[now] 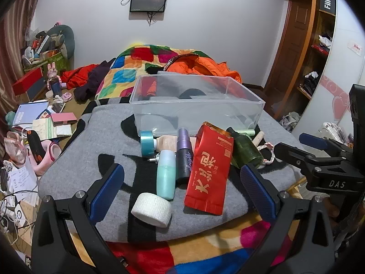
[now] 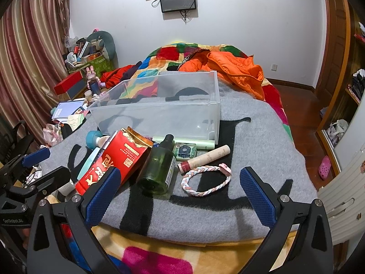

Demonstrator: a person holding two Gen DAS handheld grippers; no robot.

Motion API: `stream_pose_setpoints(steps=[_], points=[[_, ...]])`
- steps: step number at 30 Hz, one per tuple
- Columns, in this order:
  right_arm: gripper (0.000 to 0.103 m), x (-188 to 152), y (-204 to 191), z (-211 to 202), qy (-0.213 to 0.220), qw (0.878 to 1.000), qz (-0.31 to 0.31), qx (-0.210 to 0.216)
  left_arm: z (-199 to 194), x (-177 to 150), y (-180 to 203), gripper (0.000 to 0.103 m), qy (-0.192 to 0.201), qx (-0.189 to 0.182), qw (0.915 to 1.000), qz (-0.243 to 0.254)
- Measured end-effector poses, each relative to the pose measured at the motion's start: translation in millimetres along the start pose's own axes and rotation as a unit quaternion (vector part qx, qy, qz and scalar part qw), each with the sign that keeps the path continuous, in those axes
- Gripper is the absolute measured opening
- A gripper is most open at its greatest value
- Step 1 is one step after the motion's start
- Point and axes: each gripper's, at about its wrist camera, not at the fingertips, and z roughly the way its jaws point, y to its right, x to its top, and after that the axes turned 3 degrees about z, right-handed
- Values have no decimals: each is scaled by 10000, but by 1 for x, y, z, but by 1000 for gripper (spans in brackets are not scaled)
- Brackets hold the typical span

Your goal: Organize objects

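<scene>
Clear plastic bin (image 1: 196,100) w/ nothing inside; red foil pouch (image 1: 208,171) torn at top. Both grippers' fingers wide apart, nothing held.

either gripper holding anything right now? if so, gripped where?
Nothing held. Left gripper and right gripper both have jaws wide open, hovering above the items on the grey blanket.

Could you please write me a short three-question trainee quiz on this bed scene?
1. True or false: the clear plastic bin already holds some toiletries.
2. Which lies nearest the right gripper: A) braided bracelet B) white tape roll C) purple spray bottle?
3. Fill in: the red packet lies on the grey ____.

Key: 1 false; 2 A; 3 blanket.
</scene>
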Motion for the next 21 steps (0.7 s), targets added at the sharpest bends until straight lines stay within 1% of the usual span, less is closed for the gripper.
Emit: stream_pose_setpoints(steps=[5, 10, 15, 19, 21], points=[[103, -1, 0, 0, -2, 10000, 1, 5, 0, 0, -2, 103, -29, -19, 10000, -6], [103, -1, 0, 0, -1, 10000, 3, 2, -1, -2, -3, 103, 91, -74, 9999, -5], [103, -5, 2, 3, -31, 10000, 50, -64, -2, -7, -15, 103, 66, -28, 9999, -82], [103, -5, 10, 9, -122, 9997, 161, -133, 2, -15, -26, 103, -9, -31, 9996, -268], [103, -6, 16, 13, -182, 9994, 244, -157, 7, -20, -30, 103, -159, 25, 9995, -260]])
